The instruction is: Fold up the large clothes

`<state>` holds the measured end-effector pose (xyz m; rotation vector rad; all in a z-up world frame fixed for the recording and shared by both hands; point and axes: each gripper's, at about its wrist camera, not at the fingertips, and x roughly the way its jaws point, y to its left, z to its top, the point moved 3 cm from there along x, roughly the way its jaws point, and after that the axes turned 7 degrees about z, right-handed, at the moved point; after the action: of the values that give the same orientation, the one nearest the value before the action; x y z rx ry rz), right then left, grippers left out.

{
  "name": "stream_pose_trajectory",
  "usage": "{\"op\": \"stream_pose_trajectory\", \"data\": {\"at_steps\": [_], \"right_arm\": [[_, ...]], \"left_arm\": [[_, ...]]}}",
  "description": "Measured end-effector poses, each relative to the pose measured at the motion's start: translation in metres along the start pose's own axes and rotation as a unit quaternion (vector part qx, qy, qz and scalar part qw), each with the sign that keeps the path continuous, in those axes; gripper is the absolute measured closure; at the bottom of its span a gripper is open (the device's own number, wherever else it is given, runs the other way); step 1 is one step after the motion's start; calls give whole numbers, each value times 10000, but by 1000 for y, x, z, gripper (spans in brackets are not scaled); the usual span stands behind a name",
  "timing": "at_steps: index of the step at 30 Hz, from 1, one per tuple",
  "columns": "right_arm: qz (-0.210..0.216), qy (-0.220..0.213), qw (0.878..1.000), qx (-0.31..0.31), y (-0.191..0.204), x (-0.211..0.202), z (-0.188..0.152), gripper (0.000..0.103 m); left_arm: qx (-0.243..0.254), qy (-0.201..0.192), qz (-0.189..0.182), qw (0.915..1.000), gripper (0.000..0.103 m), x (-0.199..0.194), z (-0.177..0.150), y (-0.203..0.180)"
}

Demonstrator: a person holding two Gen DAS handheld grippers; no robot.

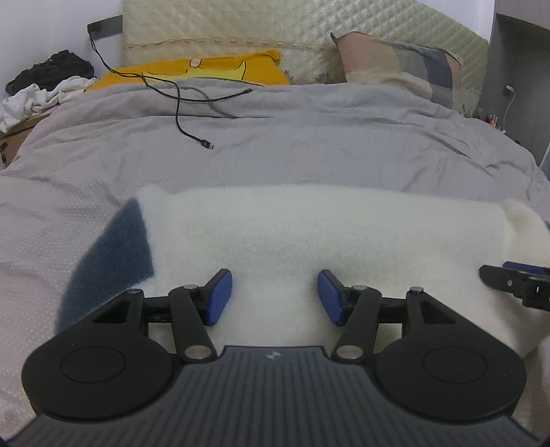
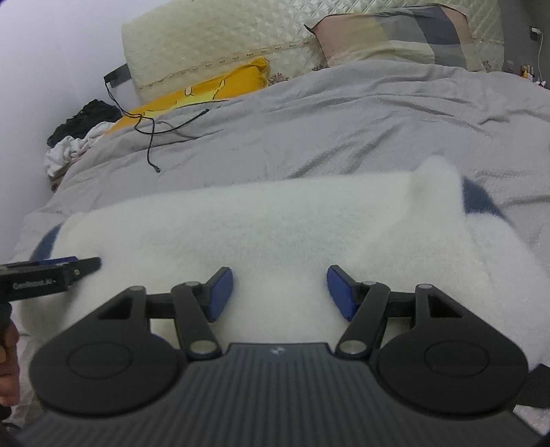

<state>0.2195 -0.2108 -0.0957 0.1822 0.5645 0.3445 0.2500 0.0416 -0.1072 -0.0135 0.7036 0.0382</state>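
Observation:
A white fleece garment with dark blue parts lies folded in a wide band across the near part of the grey bed. It also shows in the right wrist view, with a blue part at its right end. My left gripper is open and empty just above the garment's near left half. My right gripper is open and empty above its near right half. Each gripper shows at the edge of the other's view, the right gripper and the left gripper.
A grey duvet covers the bed. A black charging cable lies on it at the far left. A yellow pillow and a patchwork pillow lean at the quilted headboard. Clothes are piled left of the bed.

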Motion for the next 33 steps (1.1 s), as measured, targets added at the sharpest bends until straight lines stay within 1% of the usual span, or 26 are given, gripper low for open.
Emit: {"op": "stream_pose_trajectory", "data": {"at_steps": [4,7,9,15,17,19,20,21,23,24,25,26,28,30,32,33], "right_arm": [[6,-29,10000,25,-1,-2,0,39],[22,-84,9997,223,-1,-9,2,39],[-18,-110,9994,335,1,-17,4,39],[11,-221,9968,767,9,-51,-1,38],[131,-227,9958,873,14,-62,-4,31],[251,-131,9941,1049,17,-68,-10,28],[319,-40,9922,1204,17,-69,-14,22],[445,73,9889,1413,15,-67,-18,18],[920,420,9732,2065,8,-58,-29,6],[1094,653,9610,2454,2,-49,-35,6],[1163,822,9509,2749,-4,-42,-41,6],[1210,897,9438,2941,-8,-37,-44,6],[1361,854,9330,3219,-16,-27,-48,6],[1443,631,9227,3520,-24,-22,-47,6],[1438,425,9138,3776,-32,-17,-45,5],[1442,397,9092,3886,-35,-12,-45,3]], "left_arm": [[-20,-85,3,10000,40,-5,0,1],[-2,-142,55,9999,40,-15,1,-1],[5,-186,63,9998,37,-25,0,-2],[-118,-296,-152,9994,33,-65,-6,-5],[-208,-319,-249,9990,28,-79,-8,-7],[-318,-368,-405,9980,23,-94,-12,-10],[-367,-382,-476,9975,21,-99,-14,-12],[-432,-355,-554,9969,19,-103,-15,-13],[-654,-224,-721,9950,18,-107,-21,-14],[-829,-123,-817,9931,18,-107,-24,-13],[-966,-44,-903,9912,18,-107,-26,-11],[-1096,55,-1002,9889,18,-105,-29,-10],[-1382,274,-1216,9825,18,-100,-34,-6],[-1600,446,-1352,9768,18,-94,-37,-3],[-1759,614,-1460,9716,18,-87,-41,-1],[-1864,727,-1563,9672,18,-83,-43,0]]}}
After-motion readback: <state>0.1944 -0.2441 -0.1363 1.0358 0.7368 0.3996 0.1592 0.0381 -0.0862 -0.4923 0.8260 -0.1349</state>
